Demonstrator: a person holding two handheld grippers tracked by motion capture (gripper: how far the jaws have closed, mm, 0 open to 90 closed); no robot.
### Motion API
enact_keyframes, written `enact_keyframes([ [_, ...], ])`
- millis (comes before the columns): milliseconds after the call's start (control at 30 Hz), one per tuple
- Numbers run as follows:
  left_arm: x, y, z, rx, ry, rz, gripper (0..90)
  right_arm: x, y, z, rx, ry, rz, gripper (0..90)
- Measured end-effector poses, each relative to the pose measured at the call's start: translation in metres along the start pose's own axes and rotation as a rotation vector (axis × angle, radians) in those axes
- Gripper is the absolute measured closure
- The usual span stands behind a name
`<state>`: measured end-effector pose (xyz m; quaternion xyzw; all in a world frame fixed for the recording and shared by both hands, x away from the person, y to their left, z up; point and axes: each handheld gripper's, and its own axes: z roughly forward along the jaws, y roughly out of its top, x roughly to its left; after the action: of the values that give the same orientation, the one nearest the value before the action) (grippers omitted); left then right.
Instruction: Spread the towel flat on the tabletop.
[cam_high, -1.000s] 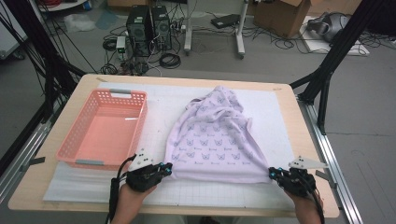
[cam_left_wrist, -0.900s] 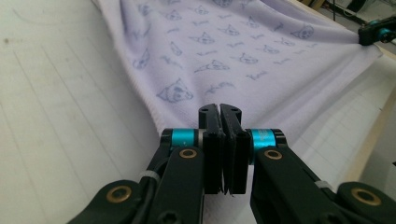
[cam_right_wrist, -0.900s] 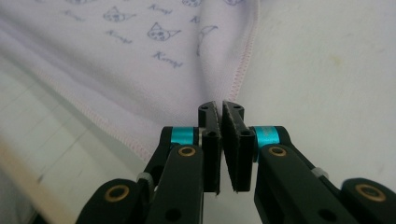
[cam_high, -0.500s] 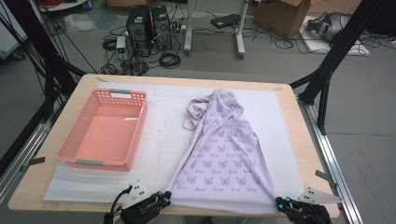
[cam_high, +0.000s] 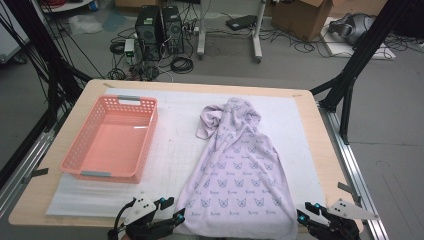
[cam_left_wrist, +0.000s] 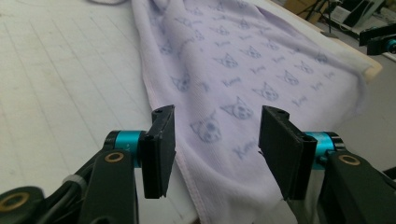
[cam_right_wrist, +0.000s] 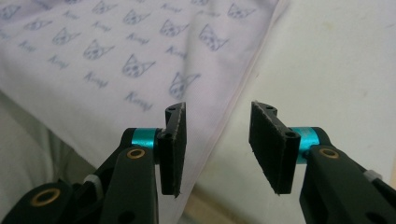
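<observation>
- My left gripper (cam_high: 169, 210) sits low at the near edge of the table (cam_high: 320, 125), by the near left corner of the lilac cloth (cam_high: 235, 185), and points across the table at a slant to the right.
- In the left gripper view its jaws have just been opening; they stand apart over the cloth's corner and the pads press on nothing.
- My right gripper (cam_high: 307, 214) lies at the near right corner of the cloth, its grey plate on top, tips toward the cloth.
- Its jaws have also just been opening. The cloth's edge runs under the gap, unpinched.
- The cloth lies flat and long on the white mat (cam_high: 175, 150), bunched at its far end.
- The pink basket (cam_high: 82, 150) stands to the cloth's left, well apart from it.
</observation>
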<state>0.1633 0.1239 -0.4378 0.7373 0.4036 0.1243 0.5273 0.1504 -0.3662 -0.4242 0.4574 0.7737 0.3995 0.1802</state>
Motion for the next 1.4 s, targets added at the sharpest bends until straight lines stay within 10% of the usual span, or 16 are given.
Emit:
enact_keyframes([
  [533,0.045,0.025,0.042,0.033,-0.002,-0.017,43.9,-0.025,0.028,0.050,0.022,-0.058,0.031,55.2],
  [933,0.083,0.062,0.119,0.167,-0.007,-0.050,48.8,-0.049,0.077,0.107,0.025,-0.089,0.058,57.5],
  [1067,0.081,0.071,0.131,0.134,-0.005,-0.031,50.4,-0.050,0.090,0.128,0.059,-0.119,0.031,59.9],
  [1233,0.073,0.077,0.149,0.211,-0.011,0.012,50.0,-0.051,0.090,0.137,0.099,-0.091,0.036,79.3],
  [1333,0.065,0.076,0.152,0.223,0.052,0.103,59.0,-0.047,0.089,0.134,0.111,-0.070,0.011,85.6],
  [1400,0.065,0.076,0.149,0.244,0.018,0.110,83.1,-0.045,0.087,0.130,0.113,-0.056,0.006,85.8],
])
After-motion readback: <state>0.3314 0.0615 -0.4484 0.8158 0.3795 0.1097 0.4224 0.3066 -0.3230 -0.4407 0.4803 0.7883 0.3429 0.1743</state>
